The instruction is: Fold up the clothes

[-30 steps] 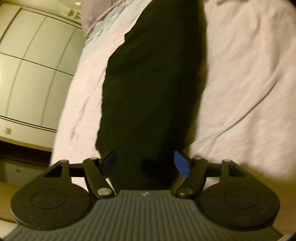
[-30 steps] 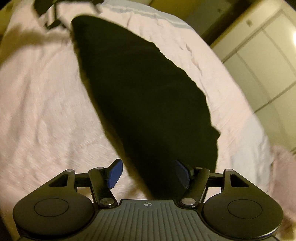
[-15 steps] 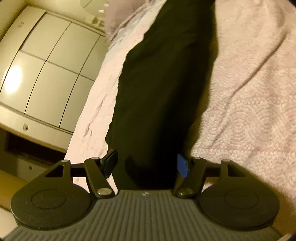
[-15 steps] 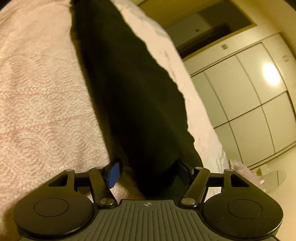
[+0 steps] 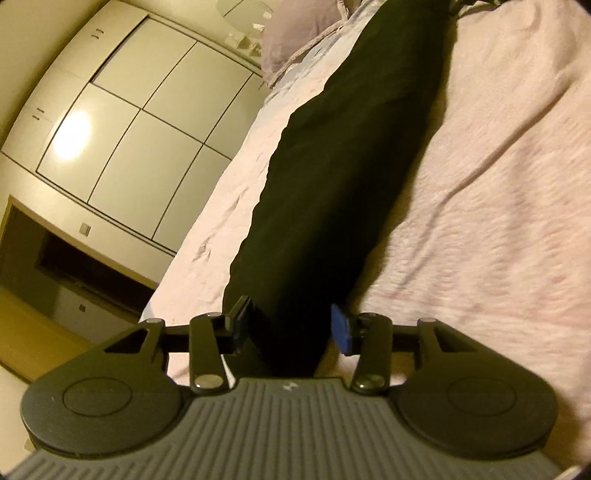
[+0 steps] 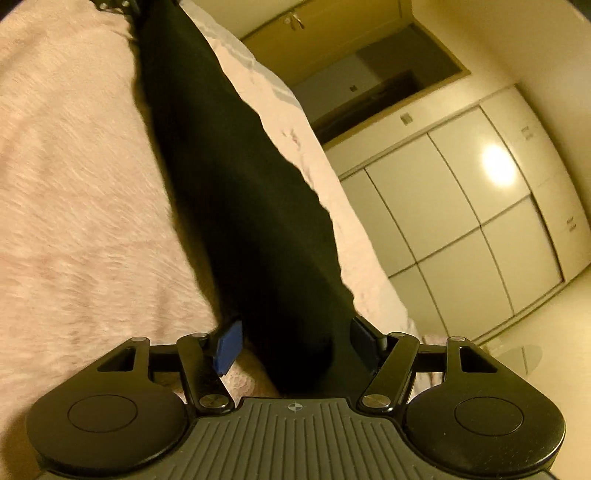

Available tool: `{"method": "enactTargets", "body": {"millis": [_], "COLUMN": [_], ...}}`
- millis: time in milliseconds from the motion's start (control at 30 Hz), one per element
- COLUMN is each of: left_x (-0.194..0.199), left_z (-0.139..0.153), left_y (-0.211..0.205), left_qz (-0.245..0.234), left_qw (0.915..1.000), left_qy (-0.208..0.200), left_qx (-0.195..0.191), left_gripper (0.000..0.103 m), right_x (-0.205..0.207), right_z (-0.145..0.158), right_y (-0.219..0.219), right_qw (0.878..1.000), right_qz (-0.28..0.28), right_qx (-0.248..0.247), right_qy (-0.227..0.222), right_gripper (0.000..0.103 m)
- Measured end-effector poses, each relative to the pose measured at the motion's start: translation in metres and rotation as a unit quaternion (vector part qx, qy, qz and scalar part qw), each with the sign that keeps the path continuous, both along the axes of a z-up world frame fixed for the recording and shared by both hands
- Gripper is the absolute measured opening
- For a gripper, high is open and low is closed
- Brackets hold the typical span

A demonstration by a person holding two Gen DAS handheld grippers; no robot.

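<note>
A long black garment (image 5: 343, 177) lies stretched along the pink bed cover (image 5: 498, 221). One narrow end of it runs between the fingers of my left gripper (image 5: 290, 326), whose jaws are closing; the blue pads stand right beside the cloth's edges without visibly squeezing it. In the right wrist view the same black garment (image 6: 236, 192) reaches from the far top down into my right gripper (image 6: 297, 343). That gripper is open around the cloth's end, with a strip of pink cover showing beside its left pad (image 6: 229, 347).
The bed's edge (image 5: 207, 229) drops off just beside the garment, toward cream wardrobe doors (image 5: 140, 147) and a dark recess. A pillow (image 5: 295, 29) lies at the far end of the bed. Wide pink cover (image 6: 74, 184) spreads on the other side.
Both grippers have sunk closer to the bed and tilted up, so the wardrobe wall fills more of each view. The left jaws have narrowed around the cloth's end; the right jaws kept their width.
</note>
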State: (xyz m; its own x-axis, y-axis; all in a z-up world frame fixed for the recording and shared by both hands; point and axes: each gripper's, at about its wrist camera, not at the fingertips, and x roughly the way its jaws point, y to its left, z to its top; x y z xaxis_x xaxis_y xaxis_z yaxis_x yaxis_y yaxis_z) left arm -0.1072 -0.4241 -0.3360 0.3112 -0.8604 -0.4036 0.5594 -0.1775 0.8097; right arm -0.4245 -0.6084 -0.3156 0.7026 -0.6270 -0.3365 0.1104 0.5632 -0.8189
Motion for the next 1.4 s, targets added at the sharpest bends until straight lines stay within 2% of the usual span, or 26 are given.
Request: {"method": "enactTargets", "body": {"millis": [133,200,267,333,467,600,733,867,900,933,967,1000,1067,1200,1300,1400], "left_x": [-0.018,-0.026,-0.033,-0.037,-0.032,-0.022,-0.014,-0.006,-0.004,-0.001,0.003,0.004,0.007,0.007,-0.007,-0.030], "left_z": [0.019,0.021,0.018,0.010,-0.007,-0.020,-0.028,-0.036,-0.037,-0.038,-0.036,-0.035,-0.032,-0.006,0.018,0.039], "left_y": [0.016,0.017,0.017,0.014,0.001,-0.013,-0.028,-0.039,-0.041,-0.045,-0.049,-0.050,-0.051,-0.041,-0.013,0.024], "left_qz": [-0.006,0.001,-0.002,-0.003,0.002,0.003,-0.017,-0.036,-0.040,-0.042,-0.044,-0.045,-0.048,-0.049,-0.062,-0.072], "left_qw": [0.9995,0.9992,0.9983,0.9961,0.9934,0.9906,0.9858,0.9812,0.9805,0.9802,0.9807,0.9813,0.9824,0.9879,0.9888,0.9908], "left_qy": [-0.025,-0.029,-0.047,-0.081,-0.106,-0.131,-0.164,-0.186,-0.190,-0.190,-0.185,-0.180,-0.170,-0.126,-0.110,-0.076], "left_qx": [0.019,0.029,0.035,0.033,0.043,0.042,0.034,0.033,0.034,0.039,0.045,0.050,0.061,0.076,0.080,0.087], "left_gripper": [0.044,0.054,0.055,0.056,0.057,0.054,0.054,0.054,0.050,0.044,0.033,0.026,0.018,0.010,0.009,0.009], "right_x": [-0.014,-0.024,-0.034,-0.036,-0.021,0.006,0.024,0.037,0.041,0.043,0.045,0.047,0.049,0.042,0.026,-0.003], "right_z": [0.025,0.030,0.031,0.023,-0.002,-0.006,-0.009,-0.017,-0.019,-0.021,-0.022,-0.023,-0.020,0.009,0.041,0.065], "right_y": [0.024,0.032,0.035,0.031,0.016,-0.008,-0.030,-0.043,-0.046,-0.049,-0.053,-0.056,-0.063,-0.063,-0.052,-0.028], "right_qw": [0.999,1.000,1.000,1.000,0.997,0.997,0.995,0.992,0.991,0.991,0.990,0.989,0.988,0.989,0.991,0.992], "right_qz": [0.024,0.019,0.009,-0.006,-0.009,-0.019,-0.036,-0.032,-0.030,-0.027,-0.024,-0.022,-0.023,-0.029,-0.030,-0.031], "right_qx": [0.007,0.000,0.005,0.004,-0.018,-0.016,-0.024,-0.052,-0.060,-0.063,-0.065,-0.068,-0.065,-0.046,-0.044,-0.040], "right_qy": [0.032,0.015,0.011,0.029,0.076,0.075,0.086,0.108,0.112,0.117,0.123,0.129,0.139,0.136,0.123,0.115], "right_gripper": [0.066,0.067,0.067,0.067,0.067,0.067,0.066,0.066,0.066,0.060,0.050,0.044,0.022,0.014,0.013,0.013]}}
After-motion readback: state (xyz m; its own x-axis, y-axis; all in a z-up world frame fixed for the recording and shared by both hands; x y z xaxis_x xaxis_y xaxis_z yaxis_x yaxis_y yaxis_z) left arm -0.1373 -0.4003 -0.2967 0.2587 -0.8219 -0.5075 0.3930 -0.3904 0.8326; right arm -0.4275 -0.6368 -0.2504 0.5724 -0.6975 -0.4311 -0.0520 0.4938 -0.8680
